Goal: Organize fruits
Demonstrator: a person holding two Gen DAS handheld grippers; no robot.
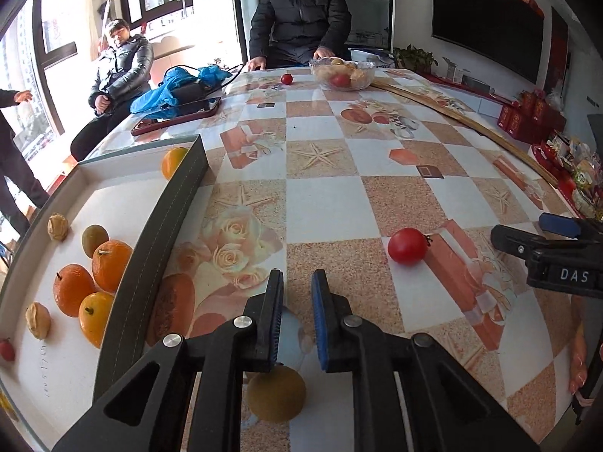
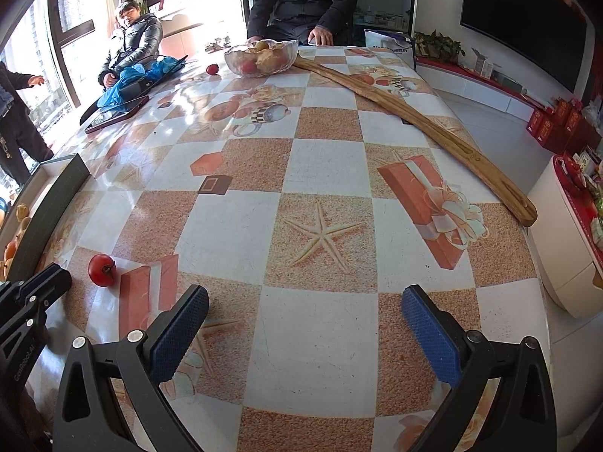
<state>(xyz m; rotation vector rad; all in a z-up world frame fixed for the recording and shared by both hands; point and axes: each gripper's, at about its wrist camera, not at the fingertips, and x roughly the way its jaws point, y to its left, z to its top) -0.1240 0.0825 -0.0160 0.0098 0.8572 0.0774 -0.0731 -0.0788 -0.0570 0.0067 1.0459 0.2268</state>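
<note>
A grey-walled tray (image 1: pixel 166 218) at the left holds several oranges (image 1: pixel 111 263), walnuts (image 1: pixel 58 227), a kiwi (image 1: pixel 94 240) and a small red fruit. My left gripper (image 1: pixel 297 282) hovers over the table with its jaws a narrow gap apart and nothing between them. A yellow-brown round fruit (image 1: pixel 277 393) lies on the table under its base. A red tomato (image 1: pixel 407 245) lies to its right, also in the right wrist view (image 2: pixel 101 269). My right gripper (image 2: pixel 305 301) is wide open and empty over the table; it shows at the right edge of the left wrist view (image 1: pixel 520 239).
A glass bowl of fruit (image 1: pixel 341 73) and a small red fruit (image 1: pixel 287 79) stand at the far end. A long wooden stick (image 2: pixel 414 116) lies along the right side. A phone and blue bag (image 1: pixel 177 98) lie far left. Two people sit beyond the table.
</note>
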